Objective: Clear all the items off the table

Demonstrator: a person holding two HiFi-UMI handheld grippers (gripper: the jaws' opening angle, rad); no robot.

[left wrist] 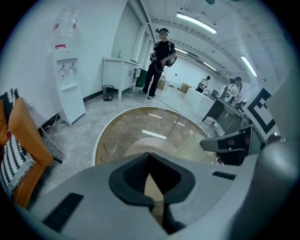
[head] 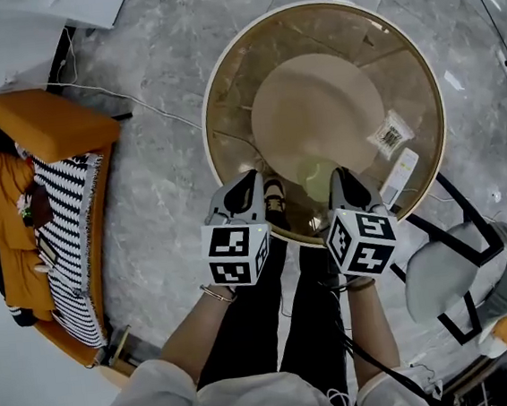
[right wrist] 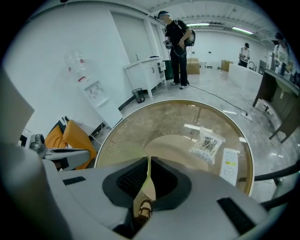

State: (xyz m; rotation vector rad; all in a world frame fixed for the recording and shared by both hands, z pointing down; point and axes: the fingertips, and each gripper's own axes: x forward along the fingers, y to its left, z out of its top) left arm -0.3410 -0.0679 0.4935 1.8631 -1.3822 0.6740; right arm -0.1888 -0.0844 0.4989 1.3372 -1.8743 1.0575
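Note:
A round glass table point(head: 223, 84) stands on a beige base. A clear packet of cotton swabs point(head: 393, 133) point(right wrist: 208, 144) and a white remote point(head: 401, 176) point(right wrist: 230, 164) lie at its right side. Near the front edge lies a thin, pale green, see-through piece point(head: 316, 177). My right gripper point(head: 341, 179) point(right wrist: 148, 161) is at that piece's right edge, jaws closed with a thin green strip pinched between them. My left gripper point(head: 251, 182) point(left wrist: 149, 157) hovers over the front left of the table, its tips together with nothing in them.
An orange chair with a striped blanket point(head: 43, 175) stands to the left, and a grey chair point(head: 458, 266) to the right front. A cable point(head: 135, 102) runs across the marble floor. A water dispenser point(left wrist: 65, 84) and standing people point(left wrist: 161, 61) are further off.

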